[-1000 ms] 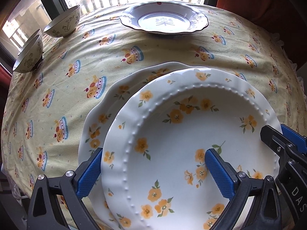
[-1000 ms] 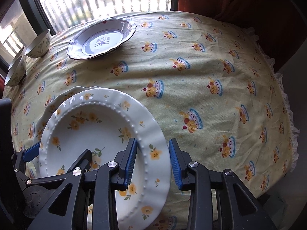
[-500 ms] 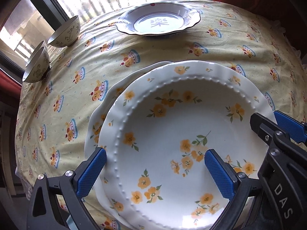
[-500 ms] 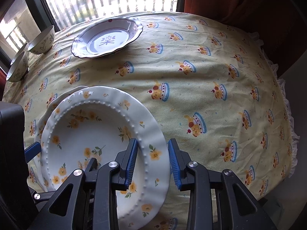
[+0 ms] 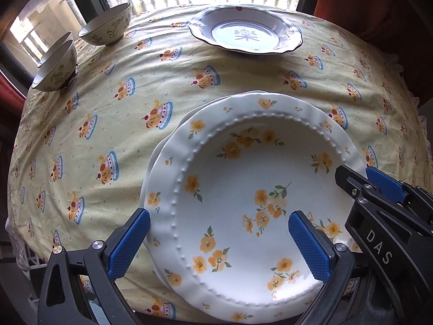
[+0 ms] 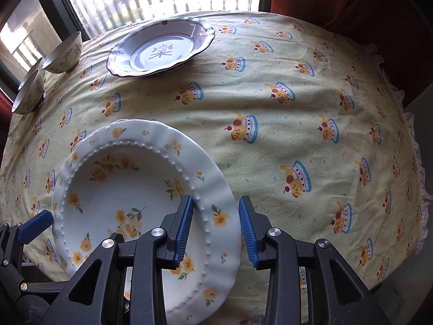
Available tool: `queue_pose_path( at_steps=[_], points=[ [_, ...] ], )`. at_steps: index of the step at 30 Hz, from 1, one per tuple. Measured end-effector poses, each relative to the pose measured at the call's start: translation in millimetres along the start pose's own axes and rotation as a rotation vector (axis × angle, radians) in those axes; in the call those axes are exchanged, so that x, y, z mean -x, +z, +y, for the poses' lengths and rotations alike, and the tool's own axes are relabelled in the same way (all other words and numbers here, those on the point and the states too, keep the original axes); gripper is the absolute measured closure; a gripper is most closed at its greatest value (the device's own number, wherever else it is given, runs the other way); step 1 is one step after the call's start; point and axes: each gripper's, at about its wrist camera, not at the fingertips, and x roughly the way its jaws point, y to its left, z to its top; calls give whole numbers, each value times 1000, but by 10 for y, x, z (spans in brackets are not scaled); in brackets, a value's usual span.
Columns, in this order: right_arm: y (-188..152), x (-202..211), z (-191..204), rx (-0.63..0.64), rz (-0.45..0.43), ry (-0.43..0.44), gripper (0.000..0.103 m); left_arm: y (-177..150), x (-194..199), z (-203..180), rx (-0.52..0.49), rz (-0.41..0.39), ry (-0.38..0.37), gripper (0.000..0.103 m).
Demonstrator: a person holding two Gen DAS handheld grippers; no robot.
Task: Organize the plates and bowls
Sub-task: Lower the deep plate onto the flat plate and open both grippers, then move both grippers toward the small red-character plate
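A white plate with yellow flowers (image 5: 243,176) (image 6: 113,189) lies on a second white plate, of which only a sliver of rim (image 5: 159,157) shows at the left. My right gripper (image 6: 216,228) (image 5: 360,177) straddles the top plate's right rim. Its jaws are opening, and the outer pad stands just off the rim's edge. My left gripper (image 5: 219,243) is wide open over the plate's left rim, one pad outside it and one above the well. One of the left gripper's pads (image 6: 35,224) shows in the right wrist view.
A blue-rimmed plate (image 5: 245,33) (image 6: 159,50) sits at the far side of the yellow tablecloth (image 5: 113,124). A single bowl (image 5: 107,25) and two stacked bowls (image 5: 54,67) stand at the far left by the window. The stacked plates lie near the table's front edge.
The top plate has come to sit squarely over the lower one, which now barely shows. My right jaws have widened off the rim. The left gripper has risen slightly.
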Motion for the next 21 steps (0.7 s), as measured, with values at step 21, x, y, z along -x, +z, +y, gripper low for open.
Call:
queue_pose_path(
  at_steps=[21],
  points=[
    [273,643,632,-136,-147,11,25,520,569,479,-159,-171,-108,2]
  ],
)
